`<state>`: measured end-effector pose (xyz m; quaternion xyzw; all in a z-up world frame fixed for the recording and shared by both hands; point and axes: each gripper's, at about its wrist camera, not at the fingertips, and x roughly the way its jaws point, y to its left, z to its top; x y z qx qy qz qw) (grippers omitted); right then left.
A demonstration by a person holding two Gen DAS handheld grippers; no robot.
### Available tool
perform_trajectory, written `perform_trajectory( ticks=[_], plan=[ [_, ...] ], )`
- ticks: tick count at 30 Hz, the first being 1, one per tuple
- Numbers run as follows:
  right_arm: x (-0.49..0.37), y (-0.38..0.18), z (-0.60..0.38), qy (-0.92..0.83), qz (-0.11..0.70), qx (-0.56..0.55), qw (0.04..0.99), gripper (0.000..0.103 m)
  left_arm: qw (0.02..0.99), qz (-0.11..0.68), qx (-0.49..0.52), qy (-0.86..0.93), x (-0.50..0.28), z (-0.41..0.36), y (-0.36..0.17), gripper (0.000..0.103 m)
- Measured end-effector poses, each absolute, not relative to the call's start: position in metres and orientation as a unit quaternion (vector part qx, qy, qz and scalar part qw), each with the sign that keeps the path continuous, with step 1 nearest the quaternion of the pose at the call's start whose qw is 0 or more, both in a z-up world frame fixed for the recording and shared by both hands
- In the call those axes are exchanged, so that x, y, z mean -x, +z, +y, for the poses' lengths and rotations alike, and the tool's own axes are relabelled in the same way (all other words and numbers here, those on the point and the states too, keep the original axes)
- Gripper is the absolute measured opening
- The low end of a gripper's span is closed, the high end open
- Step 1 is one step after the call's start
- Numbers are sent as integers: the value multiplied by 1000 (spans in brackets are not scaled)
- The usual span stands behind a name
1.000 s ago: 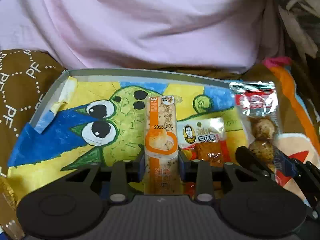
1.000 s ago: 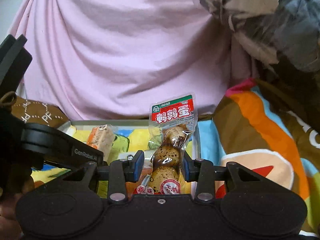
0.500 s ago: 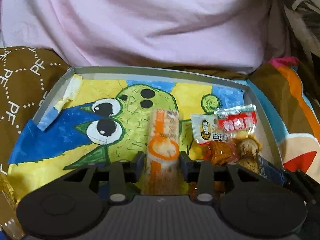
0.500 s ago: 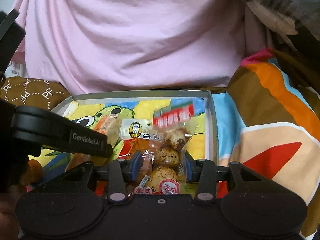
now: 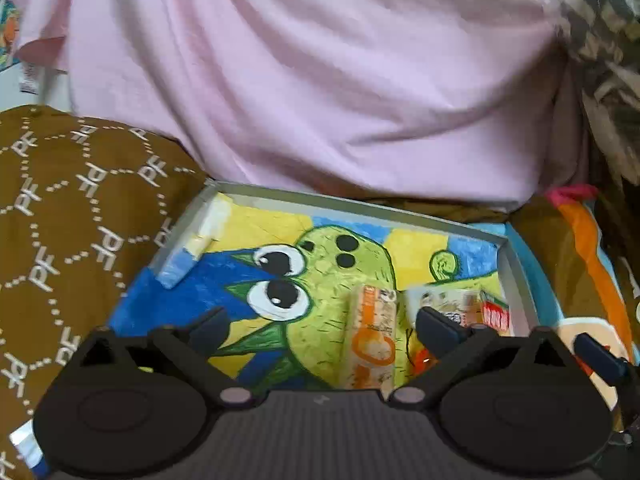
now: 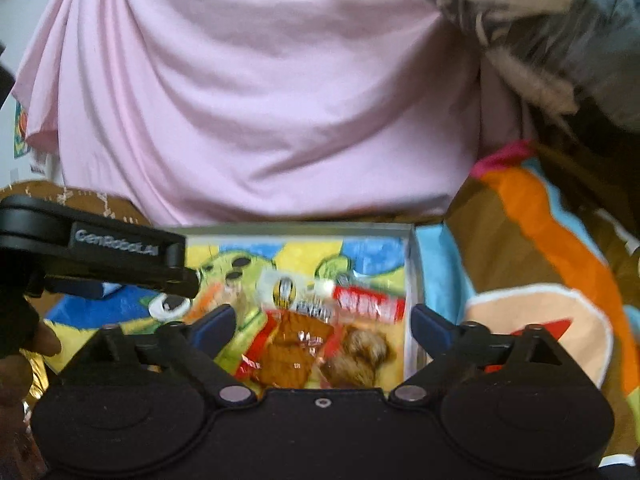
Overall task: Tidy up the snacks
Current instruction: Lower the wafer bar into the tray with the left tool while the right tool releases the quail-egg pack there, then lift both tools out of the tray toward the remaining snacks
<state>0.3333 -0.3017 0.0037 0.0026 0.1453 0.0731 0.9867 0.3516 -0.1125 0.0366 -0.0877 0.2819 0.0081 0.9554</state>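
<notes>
Left wrist view: my left gripper (image 5: 316,326) is spread wide above the orange-and-white snack bar (image 5: 374,340) lying in the cartoon-painted shallow tray (image 5: 516,276); my right gripper (image 6: 322,322) is spread too.

Tray (image 5: 360,205) – grey rim, floor painted with green big-eyed cartoon creature on yellow/blue. Snack bar (image 5: 374,340) orange and white. Egg pack (image 6: 370,304) red label. Backdrop cloth (image 5: 340,80) pink; cushion (image 5: 80,208) brown – white dotted hexagons, "PF".

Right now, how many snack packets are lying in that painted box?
3: an orange stick packet mid-box, a brown tofu packet to its right, and a quail egg packet against the right wall. Others may be hidden.
</notes>
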Motion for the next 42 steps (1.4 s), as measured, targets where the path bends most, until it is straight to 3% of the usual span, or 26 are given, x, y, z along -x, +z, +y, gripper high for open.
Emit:
perform_trajectory(
  ticks=[3,19,42],
  plan=[
    [-320,17,-302,66,128,-3,990,102,958,271,94,19,-336,-105,46,103],
    [-226,71,-300,50,93,-46,993,102,968,232,91,38,-234,-64,88,103],
    [-94,48,-271,47,116,-30,992,102,963,263,38,45,-114,-23,51,103]
  ],
)
